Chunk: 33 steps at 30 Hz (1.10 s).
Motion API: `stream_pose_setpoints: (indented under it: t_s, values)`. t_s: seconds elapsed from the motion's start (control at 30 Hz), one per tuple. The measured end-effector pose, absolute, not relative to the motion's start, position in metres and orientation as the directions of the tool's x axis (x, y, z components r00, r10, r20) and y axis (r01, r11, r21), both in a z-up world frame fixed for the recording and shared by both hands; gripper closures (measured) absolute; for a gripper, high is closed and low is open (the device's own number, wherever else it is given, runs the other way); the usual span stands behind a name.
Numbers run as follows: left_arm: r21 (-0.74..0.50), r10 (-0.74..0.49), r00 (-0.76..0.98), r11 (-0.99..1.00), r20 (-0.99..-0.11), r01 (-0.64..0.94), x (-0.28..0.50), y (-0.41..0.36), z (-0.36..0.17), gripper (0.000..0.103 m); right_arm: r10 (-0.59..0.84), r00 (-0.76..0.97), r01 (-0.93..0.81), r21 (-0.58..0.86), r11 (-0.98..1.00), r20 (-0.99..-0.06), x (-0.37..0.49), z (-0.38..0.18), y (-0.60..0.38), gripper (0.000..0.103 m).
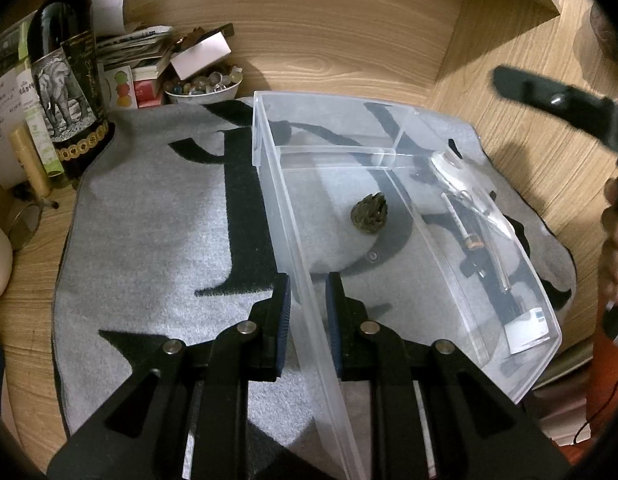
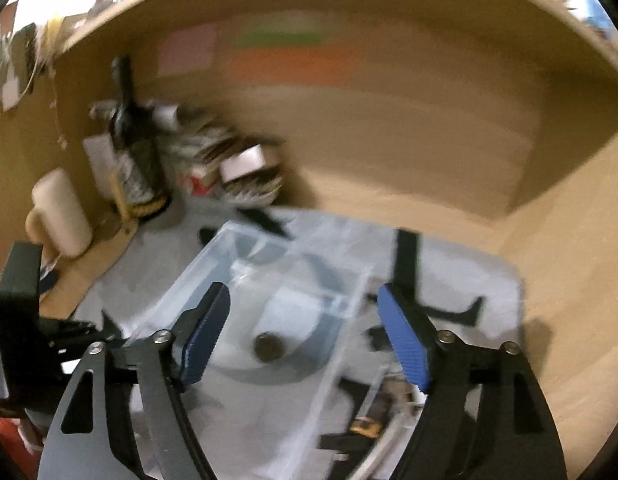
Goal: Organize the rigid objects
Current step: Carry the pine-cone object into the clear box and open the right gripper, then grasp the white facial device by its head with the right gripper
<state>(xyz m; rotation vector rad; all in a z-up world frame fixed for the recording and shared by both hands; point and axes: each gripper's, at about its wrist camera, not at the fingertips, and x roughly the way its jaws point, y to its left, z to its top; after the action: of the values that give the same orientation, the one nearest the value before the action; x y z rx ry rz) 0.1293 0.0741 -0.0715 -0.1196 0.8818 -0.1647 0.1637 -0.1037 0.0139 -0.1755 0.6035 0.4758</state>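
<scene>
A clear plastic bin [image 1: 461,216] with dividers lies on a grey mat [image 1: 157,220]. A small dark knobbly object [image 1: 369,212] sits in its middle compartment. Pens and slim tools [image 1: 475,236] lie in the right compartment. My left gripper [image 1: 307,300] straddles the bin's left wall, one finger on each side, closed to about the wall's width. My right gripper [image 2: 305,336] is open and empty above the bin [image 2: 245,268], with the dark object [image 2: 269,346] below between its fingers. The right wrist view is blurred. The right gripper also shows at the right edge of the left wrist view [image 1: 557,104].
A dark wine bottle [image 1: 67,76], a bowl of marbles [image 1: 205,86], boxes and papers crowd the back left of the wooden desk [image 1: 529,160]. A cream bottle [image 2: 59,212] stands at the left. A shelf hangs over the back wall.
</scene>
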Motion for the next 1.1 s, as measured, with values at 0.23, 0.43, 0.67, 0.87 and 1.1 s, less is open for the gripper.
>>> stream_pose_setpoints:
  t_s: [0.23, 0.43, 0.67, 0.87, 1.1]
  values:
    - [-0.169, -0.186, 0.617, 0.982, -0.765, 0.087, 0.131, 0.074, -0.074, 0.086, 0.282, 0.795, -0.347, -0.021, 0.938, -0.538, 0.167, 0.023, -0.155, 0.022]
    - [-0.165, -0.178, 0.605, 0.983, -0.776, 0.077, 0.135, 0.074, -0.076, 0.086, 0.193, 0.763, -0.248, -0.004, 0.969, -0.617, 0.195, -0.012, -0.190, 0.022]
    - [-0.155, -0.165, 0.600, 0.986, -0.783, 0.068, 0.134, 0.072, -0.075, 0.086, 0.173, 0.666, -0.216, 0.034, 0.976, -0.726, 0.236, -0.062, -0.202, 0.022]
    - [-0.157, -0.160, 0.596, 0.986, -0.787, 0.058, 0.136, 0.071, -0.075, 0.086, 0.177, 0.585, -0.278, 0.010, 0.960, -0.791, 0.254, -0.090, -0.188, 0.036]
    - [-0.150, -0.151, 0.594, 0.987, -0.790, 0.052, 0.137, 0.071, -0.074, 0.086, 0.206, 0.541, -0.307, 0.037, 0.951, -0.816, 0.274, -0.104, -0.180, 0.066]
